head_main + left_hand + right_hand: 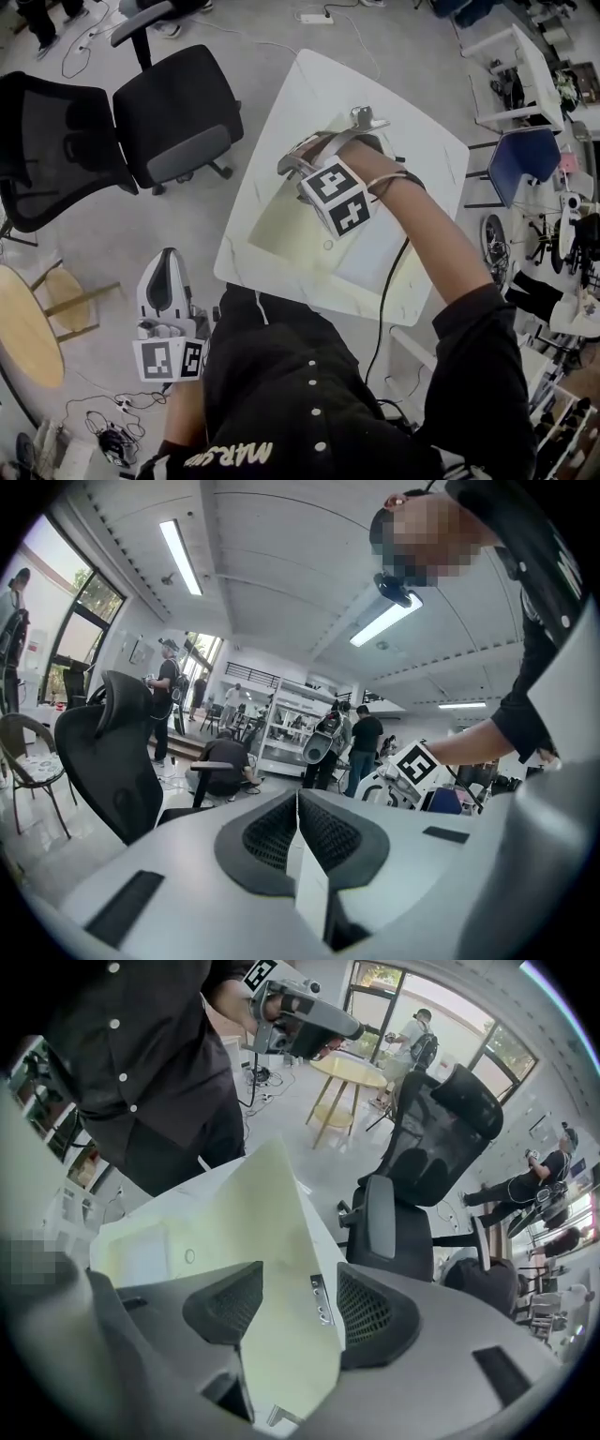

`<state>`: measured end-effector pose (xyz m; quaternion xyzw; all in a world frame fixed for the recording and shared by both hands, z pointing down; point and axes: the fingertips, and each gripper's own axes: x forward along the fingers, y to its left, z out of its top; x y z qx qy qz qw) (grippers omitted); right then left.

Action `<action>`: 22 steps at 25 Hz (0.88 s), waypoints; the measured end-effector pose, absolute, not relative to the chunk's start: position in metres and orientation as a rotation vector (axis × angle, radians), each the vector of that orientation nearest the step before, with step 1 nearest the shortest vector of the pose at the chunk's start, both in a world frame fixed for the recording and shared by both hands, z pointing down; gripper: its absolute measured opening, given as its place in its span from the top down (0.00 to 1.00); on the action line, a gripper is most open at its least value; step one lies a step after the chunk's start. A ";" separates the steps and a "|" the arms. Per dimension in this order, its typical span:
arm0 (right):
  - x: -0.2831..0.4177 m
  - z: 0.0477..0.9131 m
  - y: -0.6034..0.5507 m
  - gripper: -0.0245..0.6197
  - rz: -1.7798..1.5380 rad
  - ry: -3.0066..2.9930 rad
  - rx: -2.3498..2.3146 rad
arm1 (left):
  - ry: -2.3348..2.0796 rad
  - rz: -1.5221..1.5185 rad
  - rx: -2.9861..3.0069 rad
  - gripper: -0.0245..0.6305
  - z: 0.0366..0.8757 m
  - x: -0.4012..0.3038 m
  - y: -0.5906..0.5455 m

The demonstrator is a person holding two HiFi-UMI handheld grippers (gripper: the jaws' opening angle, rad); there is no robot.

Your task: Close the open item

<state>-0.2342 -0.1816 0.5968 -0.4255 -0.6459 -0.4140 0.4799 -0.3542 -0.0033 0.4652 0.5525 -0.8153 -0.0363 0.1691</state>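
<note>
A pale yellow-green flat case [292,230] lies open on the white table [309,94]. Its lid [262,1232] stands up from the base [141,1252], with a small metal hinge [320,1299] along one edge. My right gripper [317,176] points steeply down over the case. In the right gripper view, the right gripper [286,1309] has its jaws wide apart, with the raised lid between them and neither pad pressing on it. My left gripper [167,258] hangs off the table's near left, over the floor. In its own view the left gripper [298,819] is shut on nothing.
Two black office chairs [178,112] [47,141] stand left of the table, and a round wooden table [23,328] sits at the lower left. A blue chair [525,159] and cluttered shelves are on the right. A cable [389,291] runs from the right hand over the table's near edge.
</note>
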 end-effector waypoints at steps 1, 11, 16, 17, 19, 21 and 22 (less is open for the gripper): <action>-0.231 0.596 -0.180 0.55 -0.999 -1.559 -1.050 | -2.316 -0.104 1.570 0.93 0.466 -0.354 -0.004; -0.199 0.566 -0.179 0.61 -0.968 -1.514 -1.054 | -2.290 -0.119 1.617 0.93 0.463 -0.354 -0.018; -0.168 0.544 -0.178 0.61 -0.937 -1.523 -1.013 | -2.263 -0.124 1.693 0.93 0.454 -0.349 -0.032; -0.162 0.540 -0.178 0.61 -0.924 -1.525 -0.998 | -2.252 -0.125 1.715 0.93 0.452 -0.348 -0.037; -0.148 0.533 -0.181 0.61 -0.917 -1.517 -0.967 | -2.226 -0.123 1.764 0.93 0.448 -0.344 -0.046; -0.134 0.527 -0.183 0.62 -0.936 -1.508 -0.937 | -2.195 -0.120 1.818 0.93 0.442 -0.337 -0.056; -0.127 0.525 -0.183 0.64 -0.955 -1.508 -0.925 | -2.182 -0.120 1.841 0.93 0.439 -0.333 -0.061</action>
